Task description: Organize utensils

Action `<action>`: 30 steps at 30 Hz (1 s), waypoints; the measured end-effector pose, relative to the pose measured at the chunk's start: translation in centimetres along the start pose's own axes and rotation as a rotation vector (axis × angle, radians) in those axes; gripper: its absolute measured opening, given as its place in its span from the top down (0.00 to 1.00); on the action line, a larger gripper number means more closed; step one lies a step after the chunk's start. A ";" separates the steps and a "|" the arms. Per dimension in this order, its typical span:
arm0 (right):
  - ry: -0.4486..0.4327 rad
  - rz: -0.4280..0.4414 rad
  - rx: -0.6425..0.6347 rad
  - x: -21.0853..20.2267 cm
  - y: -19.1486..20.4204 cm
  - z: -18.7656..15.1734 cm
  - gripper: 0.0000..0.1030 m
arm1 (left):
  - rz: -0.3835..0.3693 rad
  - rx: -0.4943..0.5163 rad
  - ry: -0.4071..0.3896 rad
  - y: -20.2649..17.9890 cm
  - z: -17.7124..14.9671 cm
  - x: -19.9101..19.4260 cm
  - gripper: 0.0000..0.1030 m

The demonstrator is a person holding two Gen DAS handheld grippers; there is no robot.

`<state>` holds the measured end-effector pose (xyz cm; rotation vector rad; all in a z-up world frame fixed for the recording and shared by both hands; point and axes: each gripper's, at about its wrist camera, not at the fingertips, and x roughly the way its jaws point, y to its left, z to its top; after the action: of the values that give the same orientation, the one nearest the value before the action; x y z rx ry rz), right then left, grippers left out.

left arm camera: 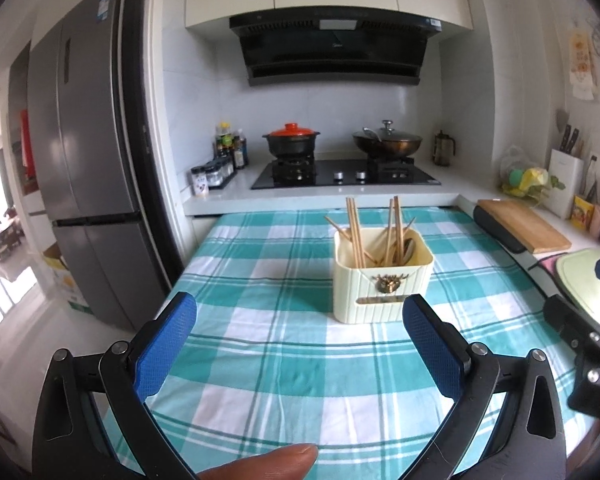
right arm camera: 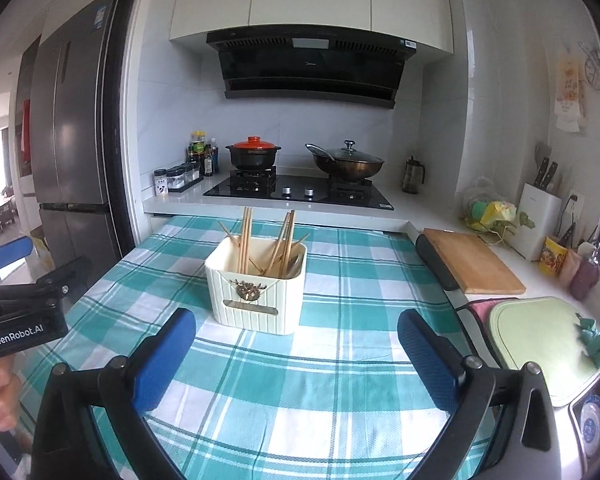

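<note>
now both grippers, left gripper (left arm camera: 300,344) and right gripper (right arm camera: 296,354), wide apart, empty; chopsticks (left arm camera: 356,236) in holder (left arm camera: 380,288).

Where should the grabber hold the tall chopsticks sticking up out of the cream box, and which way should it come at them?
Probably grab the upright chopsticks on the bare part above the cream box rim, coming from above. They stand nearly straight, while the box walls hide their lower ends. Both the right gripper and left gripper are open and empty.

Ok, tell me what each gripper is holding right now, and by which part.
Nothing is held. The left gripper and the right gripper both stand open over the checked cloth, short of the cream utensil box with its chopsticks.
</note>
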<state>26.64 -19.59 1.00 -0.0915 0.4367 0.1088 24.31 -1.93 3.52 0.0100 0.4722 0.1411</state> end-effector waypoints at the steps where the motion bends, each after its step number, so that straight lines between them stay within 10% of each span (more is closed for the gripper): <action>1: -0.002 0.002 -0.004 -0.2 0.2 0.0 0.00 | -0.005 -0.002 0.001 0.0 0.0 -0.2 0.00; 30: -0.021 0.031 -0.016 -2.5 1.8 0.7 0.00 | 0.025 -0.014 0.022 0.6 0.0 -1.6 0.00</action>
<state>24.42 -17.91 2.54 -0.0996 0.4165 0.1440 22.83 -1.54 4.32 0.0007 0.4933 0.1691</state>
